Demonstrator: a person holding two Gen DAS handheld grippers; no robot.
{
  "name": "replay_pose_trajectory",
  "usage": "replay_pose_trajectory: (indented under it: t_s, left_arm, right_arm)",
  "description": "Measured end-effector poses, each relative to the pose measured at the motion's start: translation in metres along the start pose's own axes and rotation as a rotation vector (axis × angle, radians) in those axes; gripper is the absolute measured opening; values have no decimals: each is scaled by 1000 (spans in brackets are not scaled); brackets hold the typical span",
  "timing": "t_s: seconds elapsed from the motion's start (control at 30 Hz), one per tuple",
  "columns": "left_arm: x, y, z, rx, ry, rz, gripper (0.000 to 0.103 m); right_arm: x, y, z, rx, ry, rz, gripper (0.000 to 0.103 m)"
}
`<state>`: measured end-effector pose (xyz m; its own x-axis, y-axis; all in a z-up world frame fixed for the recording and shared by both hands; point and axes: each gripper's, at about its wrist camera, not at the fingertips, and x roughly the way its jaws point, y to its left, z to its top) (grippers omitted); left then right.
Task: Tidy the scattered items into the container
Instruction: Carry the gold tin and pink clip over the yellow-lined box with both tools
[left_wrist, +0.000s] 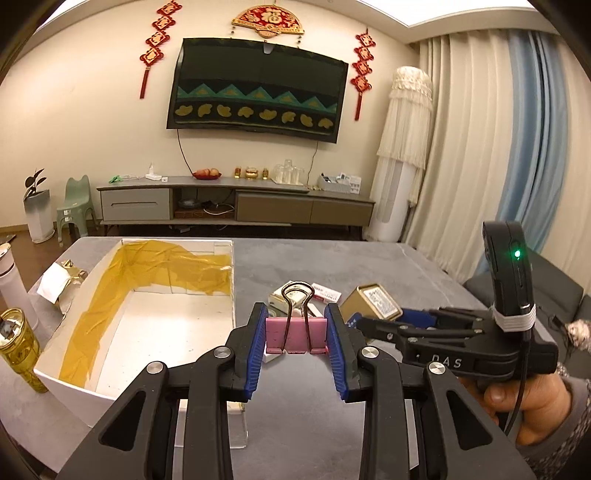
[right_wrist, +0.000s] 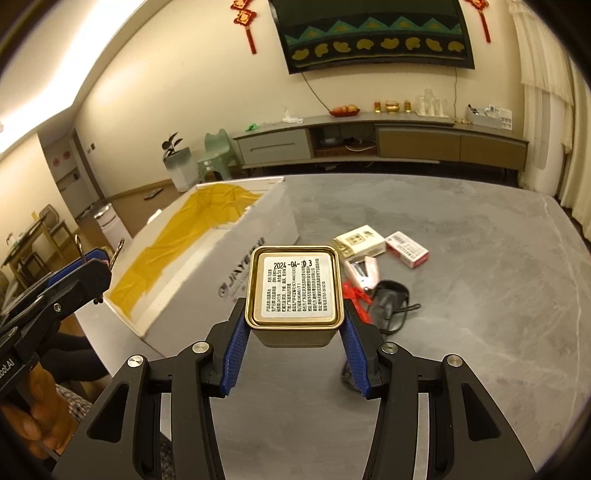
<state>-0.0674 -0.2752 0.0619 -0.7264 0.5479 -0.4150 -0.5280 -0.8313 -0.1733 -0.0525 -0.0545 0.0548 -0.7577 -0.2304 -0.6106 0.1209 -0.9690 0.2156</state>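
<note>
My left gripper is shut on a pink binder clip, held above the table just right of the white cardboard box, which has yellow tape along its inner walls. My right gripper is shut on a gold square tin with a printed label, held above the table to the right of the box. In the left wrist view the right gripper and the tin show at right. On the table lie a white-and-gold packet, a red-and-white packet, a pink stapler, a red string and black glasses.
A gold-lidded jar, a white bottle and a gold-and-white wrapper stand left of the box. The grey table stretches to the right. A person's hand holds the right gripper. A TV cabinet lines the far wall.
</note>
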Motion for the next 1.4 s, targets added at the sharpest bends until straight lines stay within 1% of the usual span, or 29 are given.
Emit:
replay_pose_trajectory:
  t_s: [0.23,0.63,0.9,1.2,1.4]
  left_arm:
    - [-9,14,8,-45,-37,-5,33]
    - [-23,42,12,-117,-81,9,33]
    - [-27,60,14,-151,-89,15,33]
    - [-33,82,19,-194,-117,43,33]
    - [-28,100,14,-243,-101,54,33]
  right_arm:
    - [-4,24,13,-14,-16,12,51]
    - [5,64,36,-40,-30,32,51]
    - [8,75,47,-36,-35,37,51]
    - [10,87,59,-40,-40,55,51]
    - [14,96,71,-48,-50,65,51]
